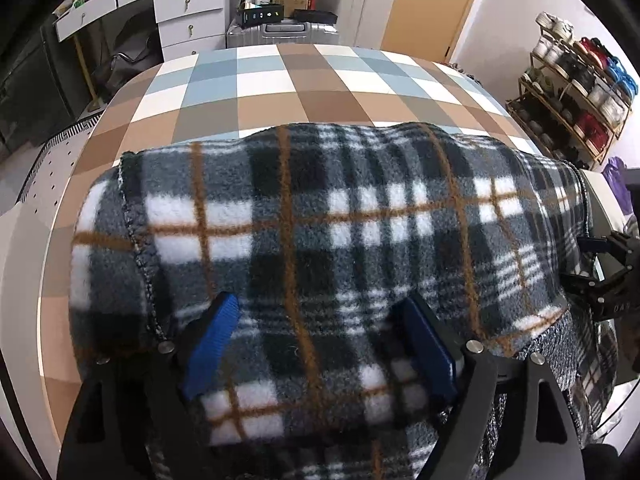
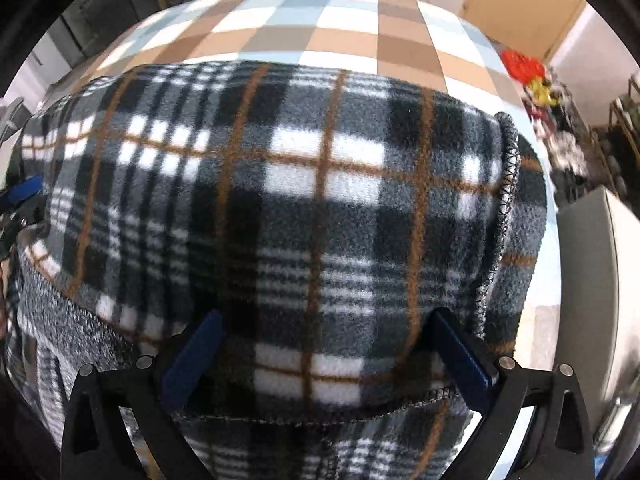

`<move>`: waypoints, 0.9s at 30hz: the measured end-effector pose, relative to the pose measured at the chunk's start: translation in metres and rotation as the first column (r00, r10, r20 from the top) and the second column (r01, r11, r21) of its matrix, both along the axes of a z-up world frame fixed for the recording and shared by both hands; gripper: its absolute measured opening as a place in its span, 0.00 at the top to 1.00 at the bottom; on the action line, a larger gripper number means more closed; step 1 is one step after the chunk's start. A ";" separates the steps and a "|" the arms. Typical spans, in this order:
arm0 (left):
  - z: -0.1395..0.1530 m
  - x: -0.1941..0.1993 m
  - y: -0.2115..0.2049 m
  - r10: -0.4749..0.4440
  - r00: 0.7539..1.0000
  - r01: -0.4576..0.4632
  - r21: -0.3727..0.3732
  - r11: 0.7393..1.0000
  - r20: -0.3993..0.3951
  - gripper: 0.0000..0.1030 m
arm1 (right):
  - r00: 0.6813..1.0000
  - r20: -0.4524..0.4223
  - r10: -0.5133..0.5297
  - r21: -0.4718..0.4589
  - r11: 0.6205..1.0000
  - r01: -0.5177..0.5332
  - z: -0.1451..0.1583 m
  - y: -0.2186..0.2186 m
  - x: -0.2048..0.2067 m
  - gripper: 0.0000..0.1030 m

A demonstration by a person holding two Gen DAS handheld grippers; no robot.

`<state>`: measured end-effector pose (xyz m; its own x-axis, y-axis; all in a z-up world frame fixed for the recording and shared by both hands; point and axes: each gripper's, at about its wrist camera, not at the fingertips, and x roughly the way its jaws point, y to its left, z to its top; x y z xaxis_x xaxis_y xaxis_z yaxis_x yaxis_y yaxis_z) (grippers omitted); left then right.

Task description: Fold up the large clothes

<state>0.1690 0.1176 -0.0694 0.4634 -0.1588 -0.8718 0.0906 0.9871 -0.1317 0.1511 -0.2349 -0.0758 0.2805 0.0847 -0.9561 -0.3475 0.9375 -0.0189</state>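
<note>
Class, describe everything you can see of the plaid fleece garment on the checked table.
The plaid fleece garment looks soft and fuzzy: black, grey and white checks crossed by thin brown lines, with overlock-stitched edges. It lies folded in layers on the checked table, its near part hanging over the table's edge. Both grippers stand over it with open jaws.

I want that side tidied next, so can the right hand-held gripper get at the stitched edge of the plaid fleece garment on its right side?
Probably yes: the stitched edge lies exposed on the plaid fleece garment, beside the open right hand-held gripper; nothing covers it.
</note>
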 end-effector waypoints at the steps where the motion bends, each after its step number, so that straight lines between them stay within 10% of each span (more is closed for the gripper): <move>1: -0.001 0.003 0.000 0.001 1.000 -0.001 0.004 1.000 0.007 0.20 | 1.000 0.030 -0.002 0.012 1.000 0.002 -0.001 -0.002 -0.001 0.00; 9: 0.010 0.024 -0.010 0.031 0.994 -0.016 0.145 0.989 -0.102 0.10 | 0.980 0.186 -0.070 0.048 0.997 0.063 0.013 -0.005 -0.011 0.00; 20: 0.066 -0.152 -0.010 -0.044 0.996 0.034 0.144 0.989 0.072 0.10 | 0.915 0.365 -0.174 0.441 0.897 -0.005 0.064 -0.014 -0.162 0.00; 27: 0.055 -0.221 0.031 0.073 0.997 -0.074 0.038 0.997 0.008 0.10 | 0.880 0.420 -0.223 0.577 0.814 -0.069 0.089 -0.026 -0.224 0.00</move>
<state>-0.0517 0.1487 -0.0144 0.4786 -0.0906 -0.8733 0.0184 0.9955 -0.0931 -0.0729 -0.2611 0.0133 0.6906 0.5195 -0.5031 -0.3616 0.8505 0.3820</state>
